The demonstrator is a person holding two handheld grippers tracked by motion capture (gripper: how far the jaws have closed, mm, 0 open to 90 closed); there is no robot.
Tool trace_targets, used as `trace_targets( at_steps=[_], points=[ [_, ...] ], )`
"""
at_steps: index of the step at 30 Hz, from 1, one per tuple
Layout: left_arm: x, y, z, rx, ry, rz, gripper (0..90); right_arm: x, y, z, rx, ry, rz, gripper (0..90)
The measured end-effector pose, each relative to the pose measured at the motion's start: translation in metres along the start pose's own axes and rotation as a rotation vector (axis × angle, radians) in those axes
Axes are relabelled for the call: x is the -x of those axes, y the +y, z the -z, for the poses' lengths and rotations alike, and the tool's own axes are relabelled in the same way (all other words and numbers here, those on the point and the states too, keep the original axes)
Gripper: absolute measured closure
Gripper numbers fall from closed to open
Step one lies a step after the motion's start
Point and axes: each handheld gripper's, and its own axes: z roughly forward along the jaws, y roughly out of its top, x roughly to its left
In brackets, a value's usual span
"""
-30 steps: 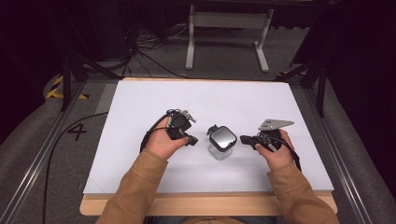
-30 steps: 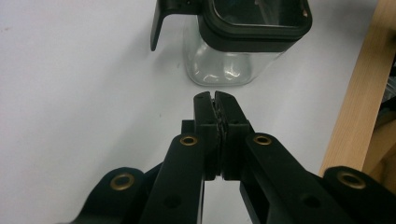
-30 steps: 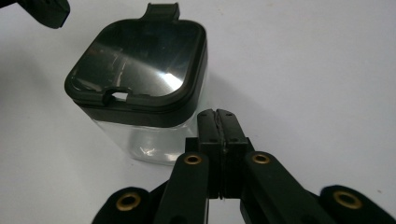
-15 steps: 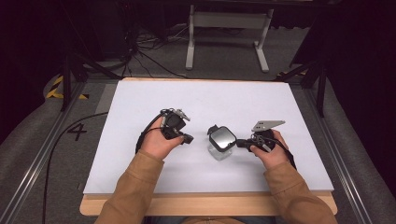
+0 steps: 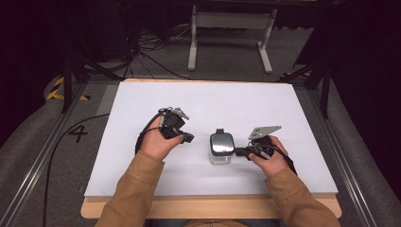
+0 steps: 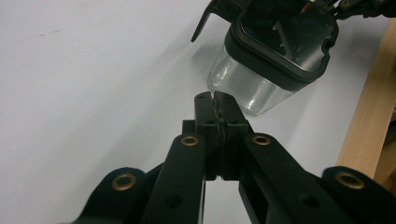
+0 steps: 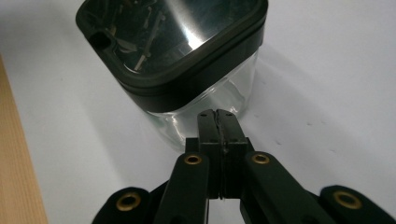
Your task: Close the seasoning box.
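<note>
A clear square container with a glossy black lid stands on the white table between my hands. Its glass body and lid show close in both gripper views. My left gripper is a short way to its left, jaws pressed together with nothing between them. At the container's right side my right gripper points at it, its jaws also pressed together and empty, tips close to the glass wall.
The white table top has open room all around the container. Its wooden front edge runs near my sleeves. A cable trails off the left side onto the floor. A metal stand is beyond the far edge.
My right gripper has moved left, up to the container's right side. The left hand shifted slightly up and left. The container has stayed in place.
</note>
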Motion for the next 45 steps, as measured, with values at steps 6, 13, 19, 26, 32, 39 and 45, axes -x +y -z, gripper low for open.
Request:
trace_targets(
  at_steps=[6, 13, 19, 26, 32, 39, 45],
  points=[
    [-0.002, 0.001, 0.000, -0.004, -0.004, -0.011, 89.3, -0.006, -0.001, -0.003, -0.024, 0.012, 0.012, 90.0],
    [0.000, 0.001, 0.001, 0.009, 0.004, -0.010, 87.5, -0.001, 0.001, 0.006, 0.000, -0.016, 0.008, 90.0],
    [0.012, 0.002, 0.017, 0.051, 0.029, -0.063, 82.7, 0.014, 0.006, 0.049, 0.114, -0.044, -0.060, 78.1],
    [-0.003, -0.016, 0.039, 0.076, 0.054, -0.019, 78.4, 0.036, 0.005, 0.084, 0.180, -0.110, -0.100, 74.3],
    [-0.015, -0.032, 0.055, 0.101, 0.096, 0.041, 75.6, 0.054, 0.001, 0.101, 0.182, -0.153, -0.133, 68.4],
    [-0.039, -0.047, 0.058, 0.091, 0.148, 0.111, 71.4, 0.074, -0.009, 0.107, 0.159, -0.219, -0.155, 55.6],
    [-0.058, -0.057, 0.044, 0.091, 0.148, 0.133, 64.5, 0.093, -0.024, 0.104, 0.151, -0.256, -0.196, 48.0]
  ],
)
